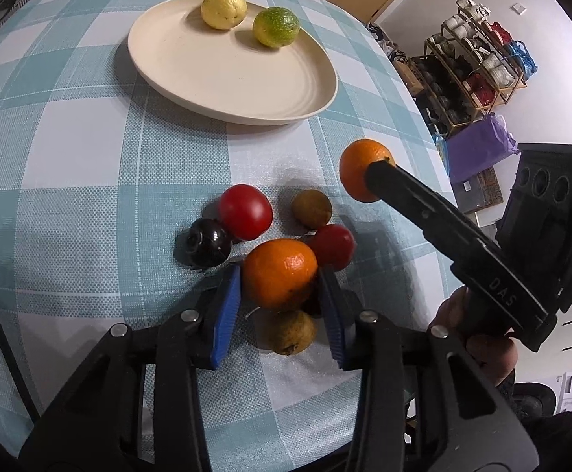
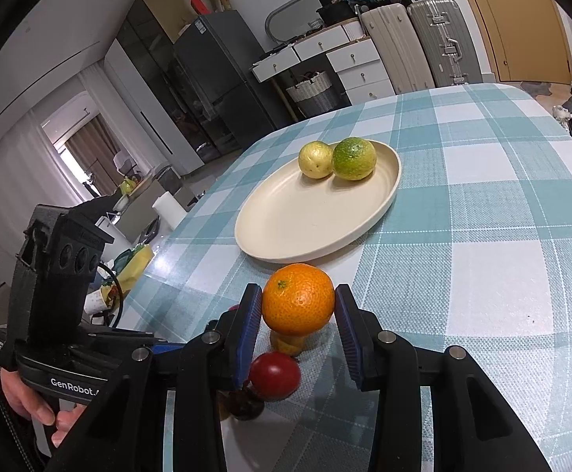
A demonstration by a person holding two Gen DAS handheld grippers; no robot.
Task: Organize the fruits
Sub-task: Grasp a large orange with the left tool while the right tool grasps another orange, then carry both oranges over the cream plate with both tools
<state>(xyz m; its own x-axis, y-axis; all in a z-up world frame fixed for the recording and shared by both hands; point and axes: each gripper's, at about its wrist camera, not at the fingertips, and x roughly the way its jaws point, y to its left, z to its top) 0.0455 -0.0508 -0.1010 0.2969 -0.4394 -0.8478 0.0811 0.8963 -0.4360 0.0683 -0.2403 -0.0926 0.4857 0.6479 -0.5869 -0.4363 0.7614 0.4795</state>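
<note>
A cream plate [image 1: 215, 78] holds a yellow fruit [image 1: 224, 10] and a green citrus [image 1: 276, 26]; it also shows in the right wrist view [image 2: 305, 220]. My left gripper [image 1: 280, 275] is shut on an orange [image 1: 280, 273] above a pile of fruit: two red ones [image 1: 245, 211], a dark plum [image 1: 208, 242], and two brown-green ones [image 1: 311, 208]. My right gripper [image 2: 297, 306] is shut on a second orange [image 2: 297, 299], held above the table near the plate's front rim; it shows in the left wrist view [image 1: 364, 175].
The table wears a blue-and-white checked cloth [image 2: 482, 236]. Its right edge drops off by a shoe rack [image 1: 471, 70] and a purple bag [image 1: 478, 145]. A fridge [image 2: 215, 78], drawers and suitcases [image 2: 416, 43] stand beyond the far edge.
</note>
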